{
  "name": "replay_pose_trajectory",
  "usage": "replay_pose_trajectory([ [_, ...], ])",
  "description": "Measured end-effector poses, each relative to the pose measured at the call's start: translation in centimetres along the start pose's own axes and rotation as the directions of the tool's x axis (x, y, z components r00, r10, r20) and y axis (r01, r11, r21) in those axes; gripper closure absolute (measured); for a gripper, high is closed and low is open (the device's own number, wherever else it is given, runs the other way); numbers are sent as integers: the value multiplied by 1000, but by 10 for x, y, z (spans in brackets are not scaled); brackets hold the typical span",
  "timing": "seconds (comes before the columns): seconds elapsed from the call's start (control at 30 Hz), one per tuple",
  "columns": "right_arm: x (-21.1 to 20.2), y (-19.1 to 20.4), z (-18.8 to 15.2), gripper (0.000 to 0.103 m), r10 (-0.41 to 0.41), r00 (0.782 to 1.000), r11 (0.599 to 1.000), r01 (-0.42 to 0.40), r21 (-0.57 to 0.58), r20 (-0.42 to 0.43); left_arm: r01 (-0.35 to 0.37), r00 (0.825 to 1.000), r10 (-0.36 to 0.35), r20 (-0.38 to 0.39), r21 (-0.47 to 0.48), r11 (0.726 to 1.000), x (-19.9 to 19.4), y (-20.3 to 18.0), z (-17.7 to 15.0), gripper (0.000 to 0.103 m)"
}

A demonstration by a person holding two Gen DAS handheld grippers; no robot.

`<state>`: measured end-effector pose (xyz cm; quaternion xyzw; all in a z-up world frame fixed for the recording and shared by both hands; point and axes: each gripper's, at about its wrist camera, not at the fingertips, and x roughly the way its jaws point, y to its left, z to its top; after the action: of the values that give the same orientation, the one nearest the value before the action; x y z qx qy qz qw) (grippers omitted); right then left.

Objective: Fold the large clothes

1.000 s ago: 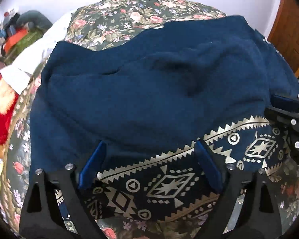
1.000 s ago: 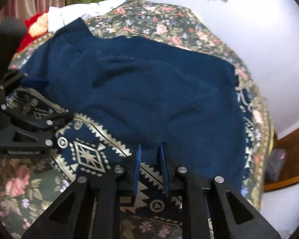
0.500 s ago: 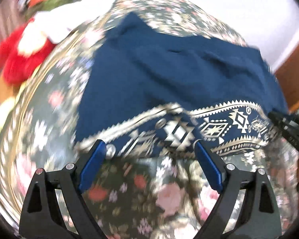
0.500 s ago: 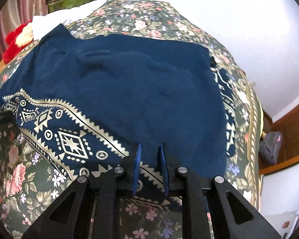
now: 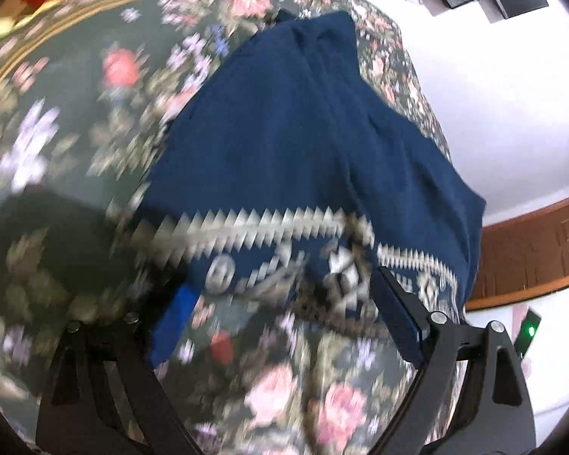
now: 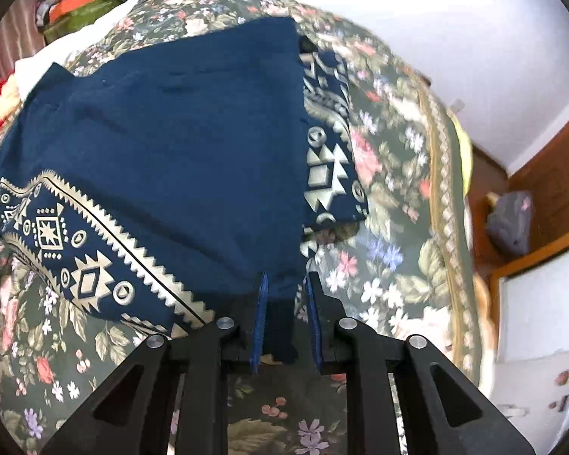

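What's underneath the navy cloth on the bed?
The navy cloth lies on a floral bedspread, which shows all round it. At its right edge a patterned lower layer of the same cloth peeks out. Anything else beneath is covered.

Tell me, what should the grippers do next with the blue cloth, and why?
Probably lift the right gripper away. Its jaws have just been opening, with the blue cloth's corner loose between them, already laid on the bed. The left gripper stands wide open and empty beside the patterned edge.

Two close downward views, shared garment (image 5: 303, 132)
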<state>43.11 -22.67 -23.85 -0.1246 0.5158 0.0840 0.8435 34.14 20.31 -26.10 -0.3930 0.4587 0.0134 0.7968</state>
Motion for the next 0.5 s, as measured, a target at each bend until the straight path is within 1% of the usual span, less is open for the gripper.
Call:
replay_pose_trajectory([
  [0.03, 0, -5, 0, 38, -23, 1000, 999, 23, 24, 4, -17, 999, 16, 27, 22, 1000, 3, -6, 4, 13],
  [0.07, 1, -11, 0, 18, -58, 998, 997, 58, 47, 8, -31, 998, 29, 48, 49, 998, 6, -11, 8, 16],
  [0.1, 2, -17, -1, 16, -54, 998, 996, 53, 65, 16, -46, 997, 41, 64, 68, 997, 9, -15, 12, 18],
  [0.17, 6, -28, -5, 16, 17, 1000, 995, -18, 103, 4, -92, 993, 84, 84, 93, 991, 21, -24, 21, 33],
  [0.2, 6, -32, -6, 16, 46, 999, 991, -46, 125, 3, -107, 991, 100, 84, 93, 990, 26, -25, 25, 36],
  [0.23, 5, -36, -7, 16, 66, 998, 989, -67, 135, 7, -125, 989, 116, 93, 92, 988, 31, -24, 29, 42],
  [0.27, 4, -37, -8, 16, 74, 997, 988, -75, 134, 9, -126, 988, 117, 101, 90, 988, 34, -25, 33, 49],
  [0.3, 1, -38, -7, 16, 76, 997, 988, -76, 134, 9, -129, 987, 120, 108, 89, 988, 37, -25, 37, 54],
  [0.33, -2, -38, -8, 16, 73, 997, 988, -74, 134, 11, -136, 986, 126, 112, 87, 987, 38, -24, 42, 64],
  [0.37, -6, -35, -6, 16, 72, 997, 989, -73, 128, 14, -136, 986, 126, 113, 82, 987, 39, -24, 47, 72],
  [0.47, -27, -22, -2, 16, 70, 996, 993, -76, 89, 63, -139, 981, 122, 149, 103, 985, 30, -27, 49, 81],
  [0.5, -39, -14, -1, 16, 82, 992, 993, -89, 71, 95, -143, 979, 122, 166, 120, 982, 21, -29, 46, 82],
])
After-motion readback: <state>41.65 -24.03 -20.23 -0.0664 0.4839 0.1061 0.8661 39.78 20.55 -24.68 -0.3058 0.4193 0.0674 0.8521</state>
